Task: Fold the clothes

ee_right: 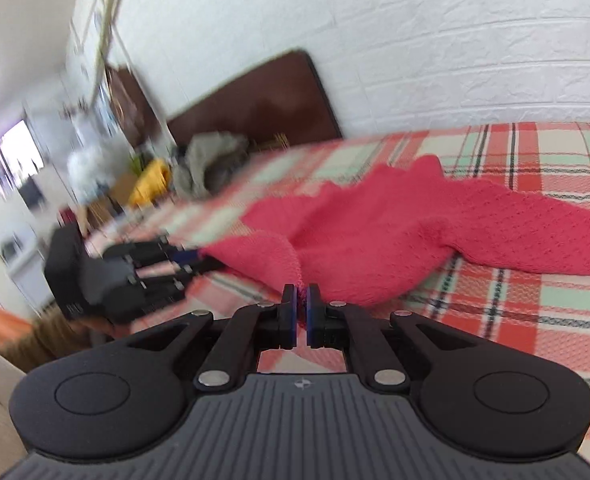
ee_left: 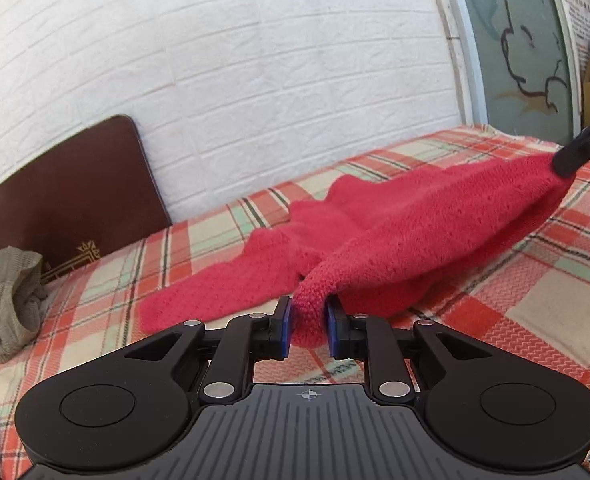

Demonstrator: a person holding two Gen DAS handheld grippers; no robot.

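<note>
A red knitted sweater (ee_left: 415, 232) lies spread on a bed with a plaid sheet (ee_left: 535, 300). My left gripper (ee_left: 309, 310) is shut on a thick bunched fold of its near edge, the blue pads pressing the knit from both sides. At the far right of the left wrist view, my right gripper (ee_left: 563, 164) pinches the other corner, lifted off the sheet. In the right wrist view, my right gripper (ee_right: 302, 294) is shut on a thin edge of the sweater (ee_right: 375, 224), and the left gripper (ee_right: 195, 258) shows blurred at the left, gripping the knit. A sleeve trails right.
A brown headboard (ee_left: 67, 200) leans on the white brick wall. A crumpled grey-green garment (ee_left: 7, 300) lies at the head of the bed. Beyond the bed's edge are a yellow object (ee_right: 151, 184) and blurred furniture.
</note>
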